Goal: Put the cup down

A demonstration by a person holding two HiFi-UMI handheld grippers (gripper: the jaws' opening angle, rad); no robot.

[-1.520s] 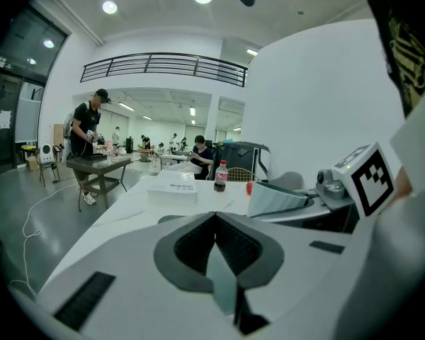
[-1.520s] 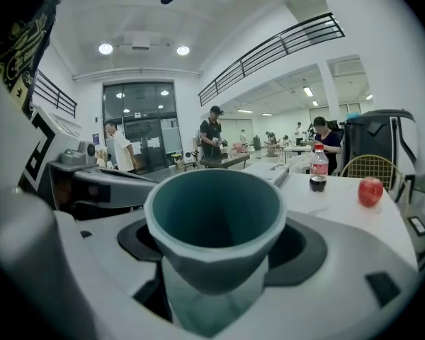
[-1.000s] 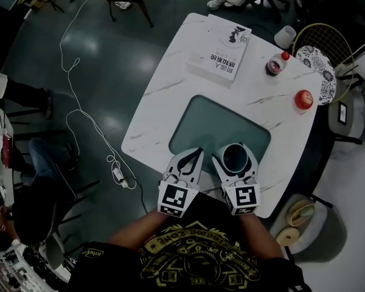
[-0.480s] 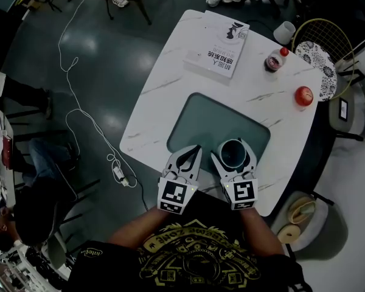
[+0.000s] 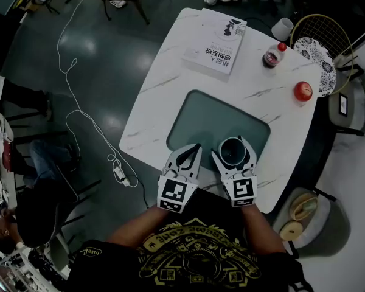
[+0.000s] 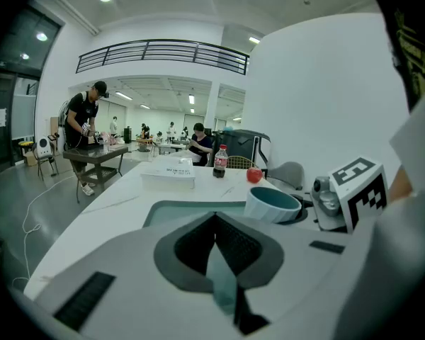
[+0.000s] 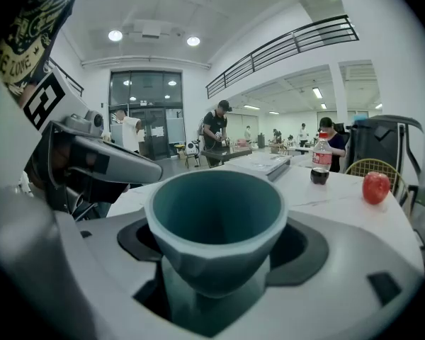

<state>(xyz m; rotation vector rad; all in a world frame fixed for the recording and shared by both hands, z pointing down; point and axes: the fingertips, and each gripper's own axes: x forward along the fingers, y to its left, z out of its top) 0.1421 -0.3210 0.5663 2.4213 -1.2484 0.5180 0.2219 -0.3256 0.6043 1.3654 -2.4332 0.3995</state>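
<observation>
A teal cup [image 5: 232, 148] with a pale outer wall stands upright between the jaws of my right gripper [image 5: 233, 153], which is shut on it over the near right part of a teal mat [image 5: 213, 117]. The right gripper view shows the cup [image 7: 214, 214] filling the gap of that gripper [image 7: 216, 278], with its open mouth up. Whether its base touches the mat is hidden. Just to the left, my left gripper [image 5: 196, 148] is shut with nothing in it. Its tips [image 6: 214, 222] meet, and the cup [image 6: 273, 204] shows to their right.
The white marble table [image 5: 152, 108] carries a book [image 5: 216, 38] at the far side, a dark drink bottle [image 5: 272, 56], a red apple [image 5: 302, 90] and a white cup [image 5: 283, 28]. A wire-backed chair [image 5: 323, 44] stands at the far right. A cable [image 5: 79, 111] lies on the floor to the left.
Both grippers stay side by side at the mat's near edge, with the cup still held. The head view has shifted slightly, so the table sits a little higher in it.
</observation>
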